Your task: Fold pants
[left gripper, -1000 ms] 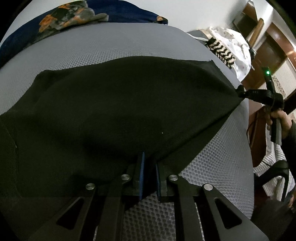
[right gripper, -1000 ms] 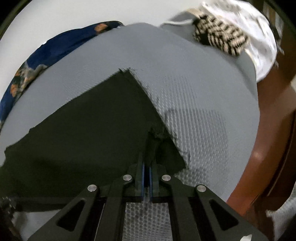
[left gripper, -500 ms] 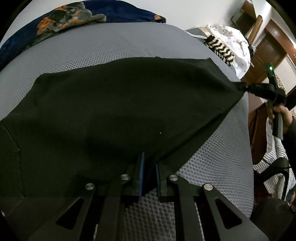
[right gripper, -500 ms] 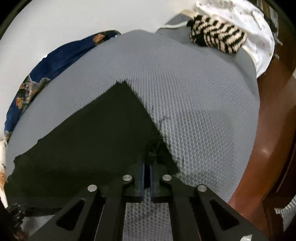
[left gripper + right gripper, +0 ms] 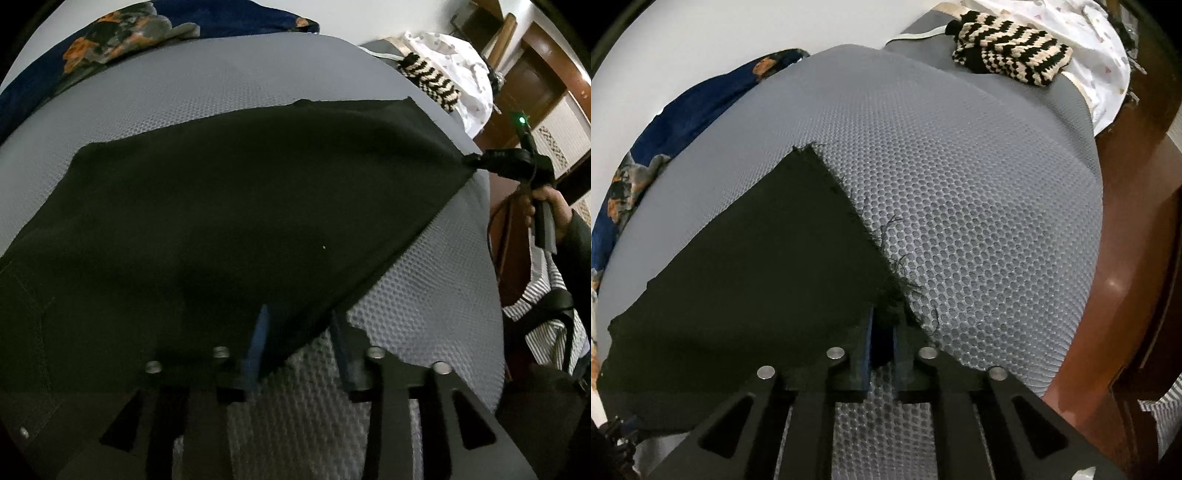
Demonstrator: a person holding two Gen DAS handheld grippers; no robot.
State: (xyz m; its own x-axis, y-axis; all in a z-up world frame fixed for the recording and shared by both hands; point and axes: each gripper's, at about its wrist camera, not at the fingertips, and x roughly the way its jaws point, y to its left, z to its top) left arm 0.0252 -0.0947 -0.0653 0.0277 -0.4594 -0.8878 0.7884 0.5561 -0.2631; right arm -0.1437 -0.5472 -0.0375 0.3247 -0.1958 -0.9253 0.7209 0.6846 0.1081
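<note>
The black pants (image 5: 236, 206) lie spread flat on the grey mesh bed cover (image 5: 424, 314). My left gripper (image 5: 301, 328) is open, its blue pads apart around the near edge of the pants. My right gripper (image 5: 882, 332) is nearly closed on the frayed corner of the pants (image 5: 768, 266). It also shows in the left wrist view (image 5: 476, 160) at the far right corner of the cloth, held by a hand.
A blue floral cloth (image 5: 122, 33) lies at the far edge of the bed. A black-and-cream striped knit (image 5: 1008, 48) and a white garment (image 5: 1100, 55) lie at the far right. A brown wooden bed frame (image 5: 1126, 258) runs along the right.
My left gripper has opened and let go of the pants' edge. The pants have settled flatter on the bed. The right gripper still pinches its corner.
</note>
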